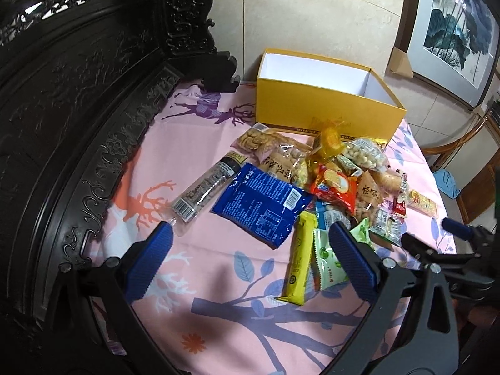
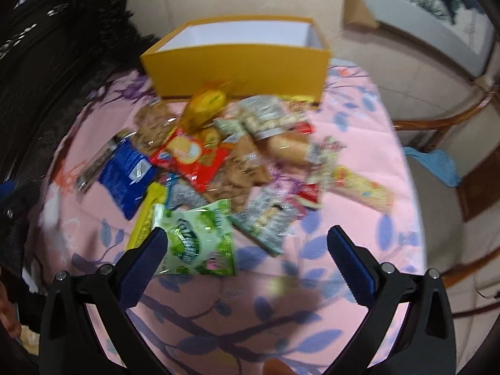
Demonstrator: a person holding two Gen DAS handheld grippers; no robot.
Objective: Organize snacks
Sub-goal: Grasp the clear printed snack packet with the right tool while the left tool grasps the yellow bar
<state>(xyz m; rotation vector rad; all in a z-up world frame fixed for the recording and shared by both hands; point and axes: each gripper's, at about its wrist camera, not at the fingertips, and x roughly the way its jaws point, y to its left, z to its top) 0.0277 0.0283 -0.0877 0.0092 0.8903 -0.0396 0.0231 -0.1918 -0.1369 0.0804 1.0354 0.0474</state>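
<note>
A pile of snack packets [image 1: 337, 181] lies on a pink tablecloth [image 1: 218, 281] in front of an open yellow box [image 1: 325, 109] with a white inside. A blue packet [image 1: 262, 203] and a yellow bar [image 1: 300, 262] lie at the near side. My left gripper [image 1: 250, 250] is open and empty, hovering above the cloth just short of the blue packet. My right gripper [image 2: 247, 250] is open and empty, with a green packet [image 2: 200, 240] by its left finger. The pile [image 2: 237, 162] and the box [image 2: 237, 72] look blurred in the right wrist view. The right gripper also shows in the left wrist view [image 1: 450, 237].
A dark carved wooden piece of furniture [image 1: 78, 109] runs along the left of the table. A tiled wall stands behind the box. A framed painting [image 1: 456, 31] leans at the right. A wooden chair [image 2: 453, 143] with a blue cloth [image 2: 437, 165] stands beyond the table's right edge.
</note>
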